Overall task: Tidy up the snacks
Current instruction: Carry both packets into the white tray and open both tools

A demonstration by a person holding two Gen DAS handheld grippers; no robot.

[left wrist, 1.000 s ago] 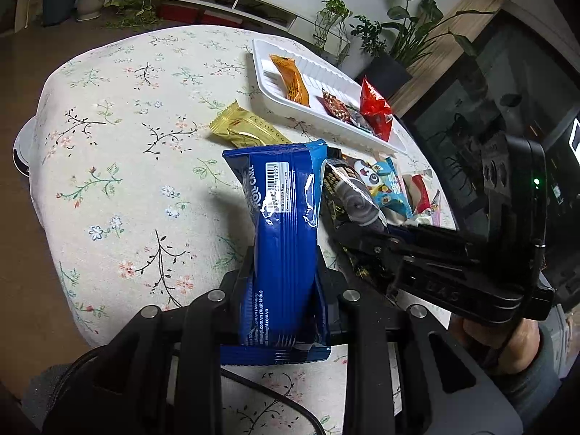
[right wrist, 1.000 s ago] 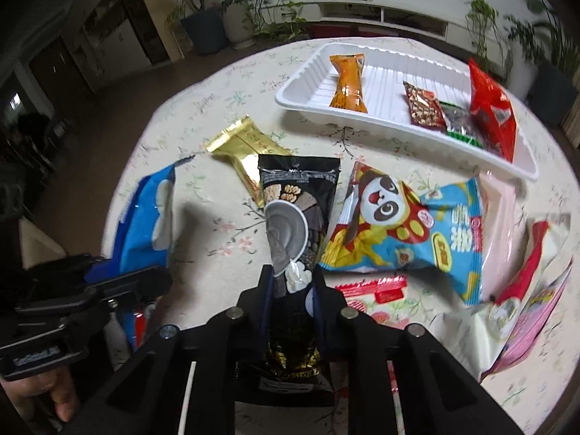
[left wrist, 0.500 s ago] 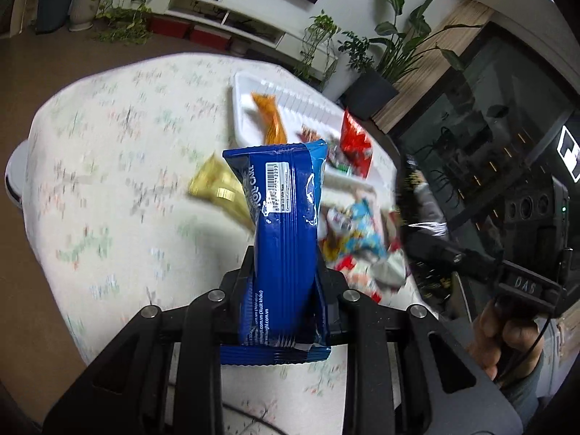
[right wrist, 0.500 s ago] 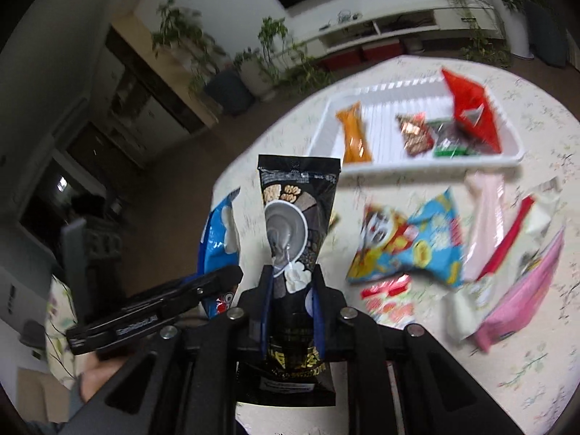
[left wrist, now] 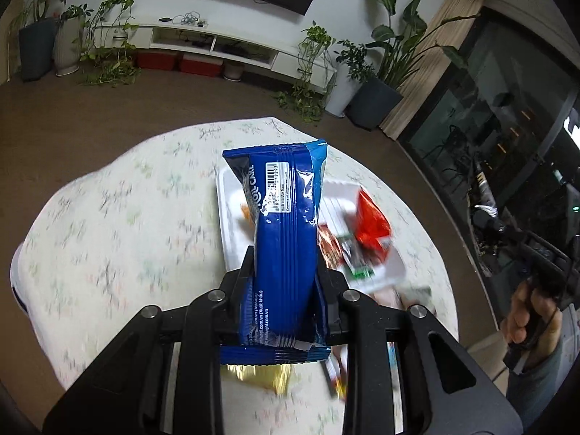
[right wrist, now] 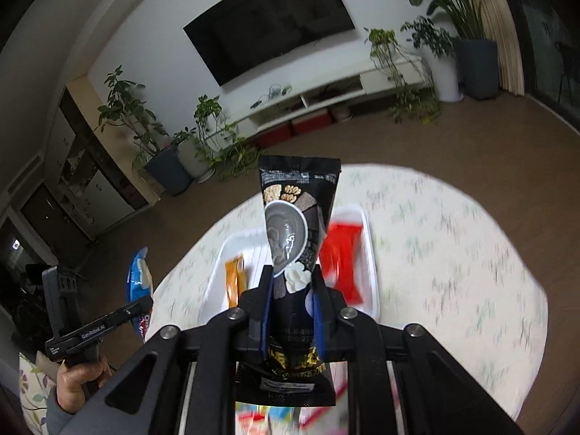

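Note:
My left gripper (left wrist: 284,275) is shut on a blue snack packet (left wrist: 284,239) and holds it upright high above the table. My right gripper (right wrist: 291,282) is shut on a black snack packet (right wrist: 295,224), also held upright in the air. Below both lies the white tray (left wrist: 226,224), also in the right wrist view (right wrist: 373,253). It holds a red packet (left wrist: 373,223), an orange packet (right wrist: 233,282) and small dark packets (left wrist: 330,248). The left gripper with its blue packet (right wrist: 139,279) shows at the left of the right wrist view.
The round table has a floral cloth (left wrist: 119,224). A gold packet (left wrist: 264,377) and other loose packets (right wrist: 261,417) lie near its front, under the grippers. Brown floor, potted plants (left wrist: 377,98) and a white TV unit (left wrist: 217,43) surround the table.
Both grippers have risen well above the table with their packets and tilted to look out over the room. The tray now lies directly under the held packets.

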